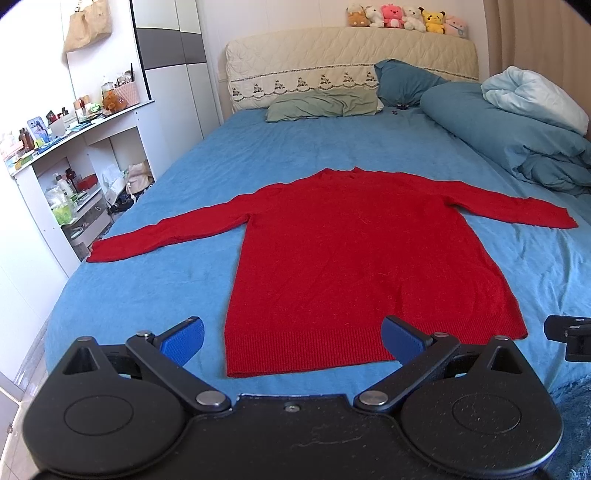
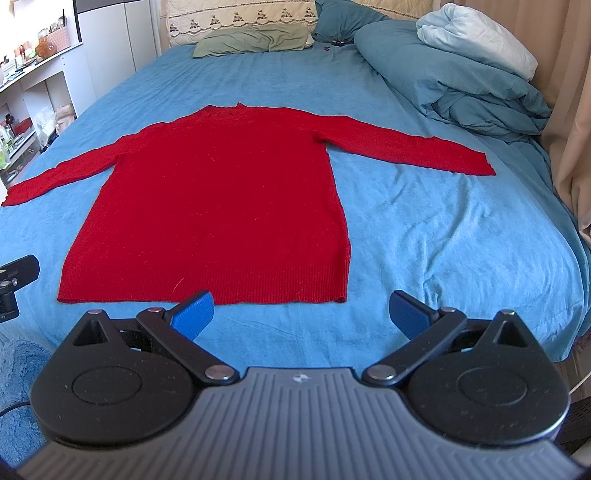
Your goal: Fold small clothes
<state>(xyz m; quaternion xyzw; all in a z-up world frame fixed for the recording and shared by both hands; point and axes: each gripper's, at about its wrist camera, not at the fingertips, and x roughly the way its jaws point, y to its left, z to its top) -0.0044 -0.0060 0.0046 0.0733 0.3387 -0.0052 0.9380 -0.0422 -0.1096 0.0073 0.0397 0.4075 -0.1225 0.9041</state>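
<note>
While the left wrist view looks down the length of the bed (image 1: 147,288), a red sweater (image 1: 354,258) lies flat on the blue sheet with both sleeves spread out to the sides and its ribbed hem nearest the camera. The left gripper (image 1: 291,339) hovers at that hem, its blue fingers (image 1: 183,341) spread wide and holding nothing. A green pillow (image 1: 325,105) and a bundled blue duvet (image 1: 517,136) sit near the headboard, where a row of plush toys (image 1: 406,18) stands on top.

In the right wrist view, the red sweater (image 2: 221,199) is to the left of centre on the bed (image 2: 443,229). The right gripper (image 2: 301,314) sits just short of the hem's right corner, fingers (image 2: 194,314) wide apart and empty.
</note>
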